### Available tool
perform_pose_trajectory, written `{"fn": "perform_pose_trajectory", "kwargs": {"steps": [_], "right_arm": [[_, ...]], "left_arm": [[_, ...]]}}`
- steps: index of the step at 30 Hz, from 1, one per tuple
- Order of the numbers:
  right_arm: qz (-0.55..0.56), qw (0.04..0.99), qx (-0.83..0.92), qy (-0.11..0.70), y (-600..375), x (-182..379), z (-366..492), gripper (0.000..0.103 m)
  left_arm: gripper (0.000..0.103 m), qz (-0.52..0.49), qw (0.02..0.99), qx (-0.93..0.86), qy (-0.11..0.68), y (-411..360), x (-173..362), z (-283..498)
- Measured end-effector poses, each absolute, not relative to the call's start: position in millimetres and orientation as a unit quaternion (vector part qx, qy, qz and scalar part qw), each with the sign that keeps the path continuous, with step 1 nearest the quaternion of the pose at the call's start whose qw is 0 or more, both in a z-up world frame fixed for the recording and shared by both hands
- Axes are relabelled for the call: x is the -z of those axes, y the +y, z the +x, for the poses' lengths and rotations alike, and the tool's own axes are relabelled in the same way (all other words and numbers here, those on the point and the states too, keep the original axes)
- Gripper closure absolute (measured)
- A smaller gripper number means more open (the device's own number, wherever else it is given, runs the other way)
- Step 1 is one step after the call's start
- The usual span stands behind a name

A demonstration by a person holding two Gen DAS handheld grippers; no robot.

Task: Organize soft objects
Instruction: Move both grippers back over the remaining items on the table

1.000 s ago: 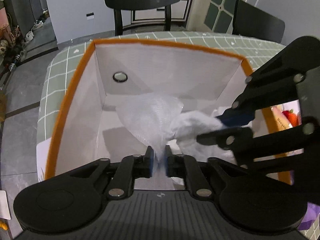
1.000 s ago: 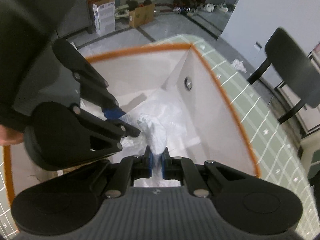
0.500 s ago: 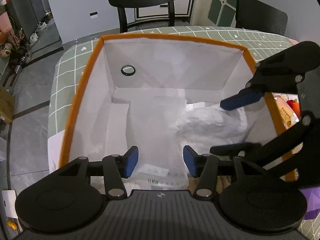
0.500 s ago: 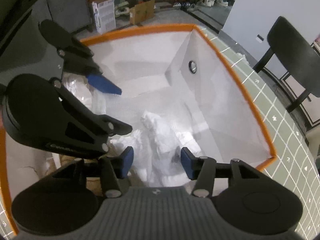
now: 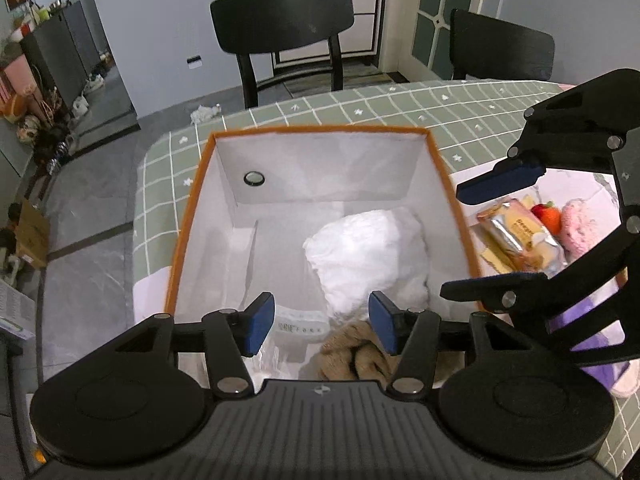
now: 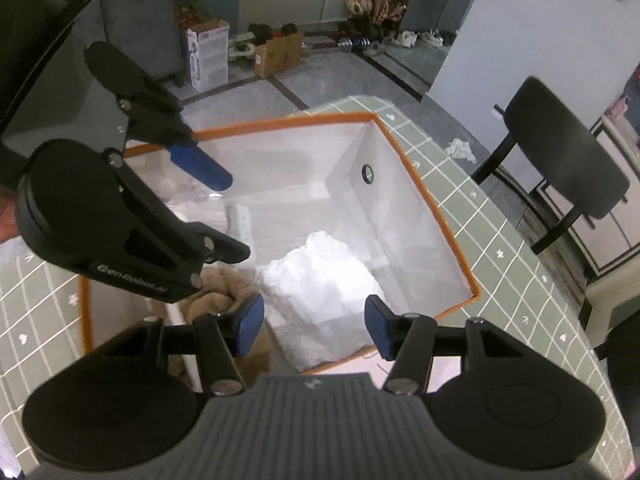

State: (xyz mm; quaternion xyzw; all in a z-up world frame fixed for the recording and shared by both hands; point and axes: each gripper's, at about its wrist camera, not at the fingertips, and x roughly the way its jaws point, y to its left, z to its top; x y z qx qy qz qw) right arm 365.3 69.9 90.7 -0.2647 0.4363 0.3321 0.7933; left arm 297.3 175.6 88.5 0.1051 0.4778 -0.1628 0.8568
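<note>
A white box with an orange rim (image 5: 188, 216) (image 6: 432, 208) stands on the green checked table. Inside lie a crumpled white soft item in clear plastic (image 5: 364, 256) (image 6: 320, 276) and a tan plush item (image 5: 356, 356) (image 6: 216, 292) at the near side. My left gripper (image 5: 322, 322) is open and empty above the box's near edge; it also shows in the right wrist view (image 6: 222, 216). My right gripper (image 6: 314, 322) is open and empty above the box; it shows at the right of the left wrist view (image 5: 496, 236).
To the right of the box lie a snack packet (image 5: 516, 240), a strawberry toy (image 5: 546, 216), a pink fluffy item (image 5: 580, 232) and a purple item (image 5: 588, 324). Two black chairs (image 5: 284, 28) (image 5: 500, 48) stand behind the table. Boxes and shoes sit on the floor (image 6: 276, 52).
Both grippers were shut on the white bagged item a second ago. They opened, let it drop into the box, and have lifted back and up above it.
</note>
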Motion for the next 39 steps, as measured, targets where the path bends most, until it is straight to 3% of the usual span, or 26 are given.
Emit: {"fn": "perform_pose_trajectory", "kwargs": {"steps": [13,17,31,39], "right_arm": [[-0.260,0.809,-0.363,0.383,43.9,-150.2,293.4,0.042],[-0.247,0.814,-0.365,0.377,20.7,-155.3,271.6,0.041],[-0.191,0.811,-0.394,0.387,-77.9,-108.3,166.9,0.039],[-0.146,0.819,-0.381,0.403,-135.4,-69.8,127.4,0.036]], "left_arm": [[0.036,0.126,0.877,0.177,0.428,146.7,-138.1,236.9],[0.025,0.112,0.882,0.197,0.412,137.9,-143.8,213.2],[0.023,0.051,0.873,0.294,0.385,85.7,-95.6,115.0],[0.023,0.050,0.855,0.327,0.400,43.7,-69.7,104.1]]}}
